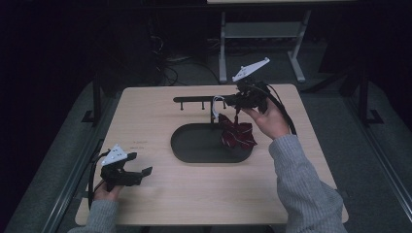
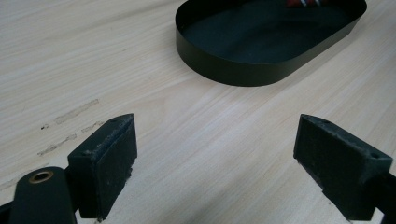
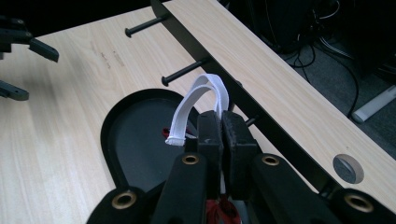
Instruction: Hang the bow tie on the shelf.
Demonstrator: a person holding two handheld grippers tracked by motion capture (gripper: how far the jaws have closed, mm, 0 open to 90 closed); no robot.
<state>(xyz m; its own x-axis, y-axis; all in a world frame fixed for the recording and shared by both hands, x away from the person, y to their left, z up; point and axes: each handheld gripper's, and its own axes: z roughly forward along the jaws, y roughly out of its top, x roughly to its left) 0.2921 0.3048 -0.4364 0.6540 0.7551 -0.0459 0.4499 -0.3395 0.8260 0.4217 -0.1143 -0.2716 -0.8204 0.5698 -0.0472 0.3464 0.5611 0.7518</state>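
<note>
Dark floor and cables surround a light wooden bench [image 1: 160,194] that carries a black oval tray [image 1: 194,145] and a black rack with pegs [image 1: 194,100]. At the far side, the right gripper [image 3: 220,128] has its jaws pressed together on a white strap loop [image 3: 201,100]. This loop rises above the jaw tips, just beside one peg of the rack. Below the jaws hangs a dark red cloth item [image 1: 237,133], perhaps a small bag, and it hangs over the right end of the tray; I cannot tell if it touches the tray. Near the front left corner, the left gripper [image 2: 215,154] rests low over the bench with its jaws wide apart and only bare wood between them. The tray lies well ahead of these jaws.
</note>
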